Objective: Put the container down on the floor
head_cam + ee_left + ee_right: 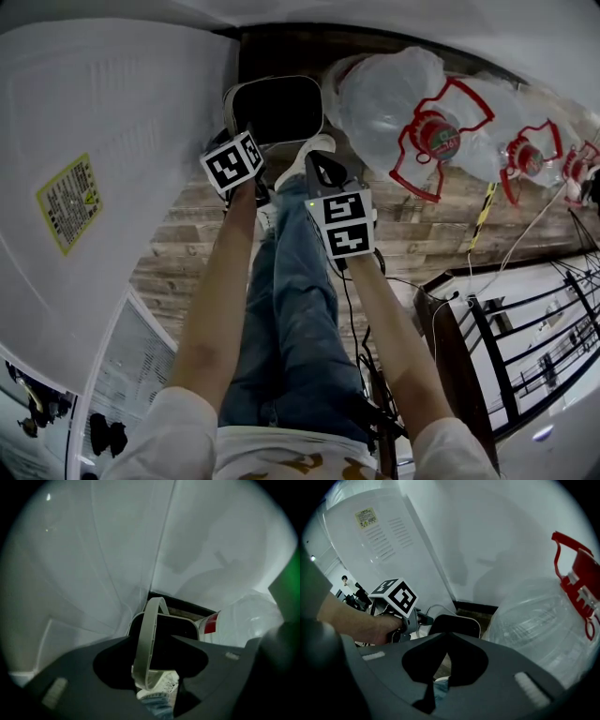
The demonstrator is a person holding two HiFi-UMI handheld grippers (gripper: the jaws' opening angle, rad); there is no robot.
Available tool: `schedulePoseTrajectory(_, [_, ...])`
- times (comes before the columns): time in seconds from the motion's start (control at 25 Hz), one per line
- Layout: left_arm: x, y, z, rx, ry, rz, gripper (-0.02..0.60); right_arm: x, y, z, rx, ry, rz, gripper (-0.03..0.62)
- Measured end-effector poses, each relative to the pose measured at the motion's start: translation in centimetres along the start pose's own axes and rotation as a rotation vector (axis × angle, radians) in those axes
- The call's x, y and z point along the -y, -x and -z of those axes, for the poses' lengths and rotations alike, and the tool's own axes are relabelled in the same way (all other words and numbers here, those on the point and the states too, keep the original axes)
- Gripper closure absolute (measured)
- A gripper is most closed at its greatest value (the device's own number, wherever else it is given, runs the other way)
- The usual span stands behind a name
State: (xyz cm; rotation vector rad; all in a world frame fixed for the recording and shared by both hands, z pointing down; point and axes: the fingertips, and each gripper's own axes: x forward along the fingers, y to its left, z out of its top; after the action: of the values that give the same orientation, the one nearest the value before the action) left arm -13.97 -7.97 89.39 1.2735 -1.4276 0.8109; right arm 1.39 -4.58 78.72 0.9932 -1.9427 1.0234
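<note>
While left gripper (151, 641) clamps handle (149, 620) of container (277, 109), upper centre of head view, right gripper (446, 634) jaws together, empty.

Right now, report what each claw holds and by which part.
The left claw holds the container by its loop handle. The right claw is shut on nothing.

Container (277, 111) between appliance (103, 187) on left and bottles (386, 98) on right, wall (501, 541) behind, shoe (317, 150) before it
</note>
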Motion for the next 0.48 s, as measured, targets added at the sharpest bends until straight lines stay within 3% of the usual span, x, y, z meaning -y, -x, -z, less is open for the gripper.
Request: schedulePoseTrajectory(0.48, [-0.6,1.5,0.4,-0.036,-0.063,-0.068,0.379,0.0,1.2,-0.5,0.011,0.027,0.007,0.566])
